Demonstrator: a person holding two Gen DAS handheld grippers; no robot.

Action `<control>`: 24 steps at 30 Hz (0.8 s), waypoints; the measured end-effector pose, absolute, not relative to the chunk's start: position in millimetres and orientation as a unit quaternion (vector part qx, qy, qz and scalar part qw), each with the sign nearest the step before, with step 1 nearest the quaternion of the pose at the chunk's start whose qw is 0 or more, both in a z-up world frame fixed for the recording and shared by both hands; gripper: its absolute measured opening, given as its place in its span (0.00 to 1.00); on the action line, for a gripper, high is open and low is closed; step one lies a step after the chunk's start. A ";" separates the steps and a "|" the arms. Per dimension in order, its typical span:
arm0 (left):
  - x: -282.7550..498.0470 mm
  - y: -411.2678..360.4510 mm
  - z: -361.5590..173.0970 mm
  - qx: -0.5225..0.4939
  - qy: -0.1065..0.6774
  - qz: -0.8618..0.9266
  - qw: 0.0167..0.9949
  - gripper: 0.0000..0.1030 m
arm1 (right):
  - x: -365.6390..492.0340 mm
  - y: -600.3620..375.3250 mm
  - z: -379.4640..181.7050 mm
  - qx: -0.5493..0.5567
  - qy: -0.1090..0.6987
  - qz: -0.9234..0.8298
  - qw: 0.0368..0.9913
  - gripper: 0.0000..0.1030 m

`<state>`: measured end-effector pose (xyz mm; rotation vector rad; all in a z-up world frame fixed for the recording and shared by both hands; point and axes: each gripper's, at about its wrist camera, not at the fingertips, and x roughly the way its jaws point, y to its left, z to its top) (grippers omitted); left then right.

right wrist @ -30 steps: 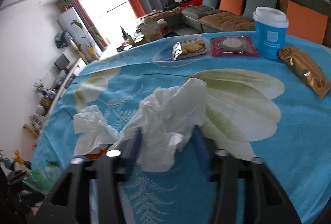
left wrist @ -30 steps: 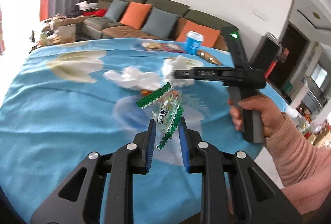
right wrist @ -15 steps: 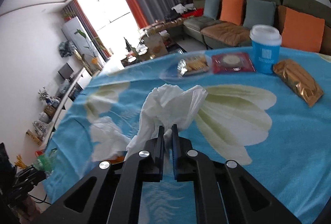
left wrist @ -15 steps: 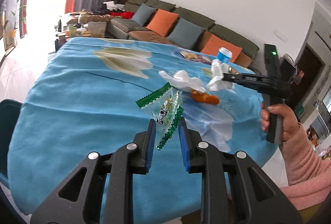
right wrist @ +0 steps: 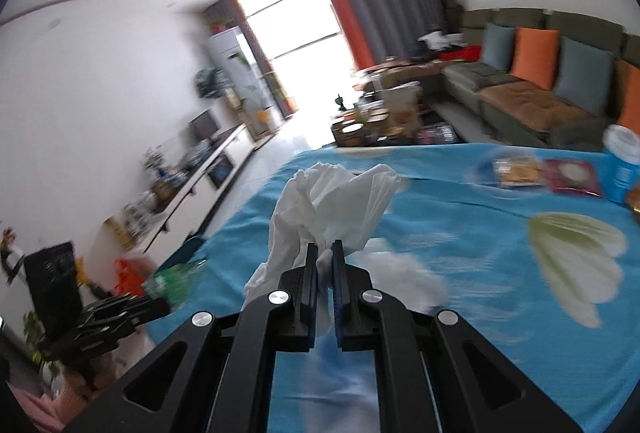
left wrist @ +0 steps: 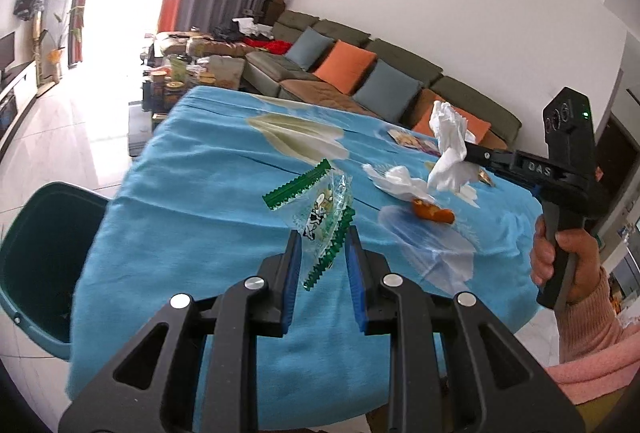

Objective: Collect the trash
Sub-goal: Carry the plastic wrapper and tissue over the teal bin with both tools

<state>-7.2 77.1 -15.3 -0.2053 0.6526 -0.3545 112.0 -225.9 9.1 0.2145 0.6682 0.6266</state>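
My left gripper (left wrist: 322, 247) is shut on a clear snack wrapper with green edges (left wrist: 320, 209) and holds it above the blue flowered tablecloth (left wrist: 208, 193). My right gripper (right wrist: 325, 253) is shut on a crumpled white tissue (right wrist: 332, 205), lifted off the table; the tissue also shows in the left wrist view (left wrist: 450, 153). Another white tissue (left wrist: 396, 179) and an orange peel (left wrist: 432, 211) lie on the cloth. A dark green bin (left wrist: 40, 257) stands on the floor at the table's left end.
A blue cup with white lid (right wrist: 622, 163), a biscuit pack (right wrist: 516, 171) and a red packet (right wrist: 574, 177) sit at the far side of the table. A sofa with orange and grey cushions (left wrist: 360, 73) stands behind. A low cluttered table (left wrist: 184, 73) stands beyond the table's end.
Both grippers have lifted and swung left toward the table's end; the green bin has come into the left wrist view. The right gripper closed on the tissue and raised it off the cloth.
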 end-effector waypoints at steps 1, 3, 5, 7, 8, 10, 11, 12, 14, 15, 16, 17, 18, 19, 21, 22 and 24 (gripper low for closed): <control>-8.7 82.1 -14.7 -0.102 0.317 -0.167 0.928 0.22 | 111.0 -218.3 9.7 0.101 0.323 0.311 0.888 0.06; -11.8 92.0 -13.7 -0.107 0.314 -0.156 0.931 0.22 | 110.5 -200.6 9.5 0.094 0.327 0.333 0.880 0.06; -14.8 100.7 -13.2 -0.110 0.312 -0.147 0.932 0.22 | 109.9 -182.9 9.4 0.086 0.330 0.350 0.872 0.06; -18.3 109.1 -12.8 -0.114 0.310 -0.137 0.934 0.22 | 109.6 -165.7 9.3 0.078 0.334 0.365 0.866 0.06; -20.0 113.3 -12.7 -0.115 0.310 -0.132 0.935 0.22 | 110.1 -157.9 8.9 0.075 0.336 0.372 0.862 0.06; -23.1 120.4 -12.6 -0.117 0.309 -0.122 0.936 0.22 | 111.3 -144.0 8.7 0.069 0.339 0.384 0.856 0.06; -24.4 124.3 -12.7 -0.119 0.309 -0.117 0.936 0.22 | 112.2 -139.7 8.2 0.067 0.340 0.388 0.854 0.06; -25.6 127.6 -12.7 -0.120 0.308 -0.114 0.937 0.22 | 112.9 -132.4 8.2 0.064 0.342 0.396 0.850 0.06; -28.6 136.7 -12.7 -0.123 0.307 -0.103 0.938 0.22 | 110.8 -120.9 8.5 0.059 0.343 0.403 0.846 0.06; -29.7 140.2 -12.4 -0.125 0.306 -0.099 0.938 0.22 | 109.9 -114.2 7.2 0.057 0.344 0.408 0.844 0.06; -31.0 145.0 -12.3 -0.127 0.306 -0.092 0.939 0.22 | 109.8 -107.4 7.3 0.054 0.345 0.413 0.841 0.06; -32.4 150.7 -12.0 -0.130 0.305 -0.086 0.940 0.22 | 109.4 -100.8 7.5 0.050 0.346 0.418 0.838 0.06; -33.5 154.8 -12.0 -0.132 0.304 -0.082 0.940 0.22 | 108.4 -94.4 7.2 0.047 0.346 0.423 0.836 0.06; -35.0 158.4 -12.2 -0.134 0.303 -0.078 0.940 0.22 | 109.3 -89.8 6.9 0.044 0.346 0.426 0.835 0.06; -37.6 167.3 -12.2 -0.139 0.301 -0.066 0.941 0.22 | 110.5 -78.1 6.6 0.040 0.348 0.435 0.830 0.06; -39.1 170.1 -12.2 -0.140 0.300 -0.062 0.941 0.22 | 110.7 -74.2 6.2 0.037 0.349 0.438 0.828 0.06; -41.2 176.6 -12.1 -0.143 0.298 -0.053 0.942 0.22 | 109.7 -64.4 5.4 0.034 0.351 0.447 0.822 0.06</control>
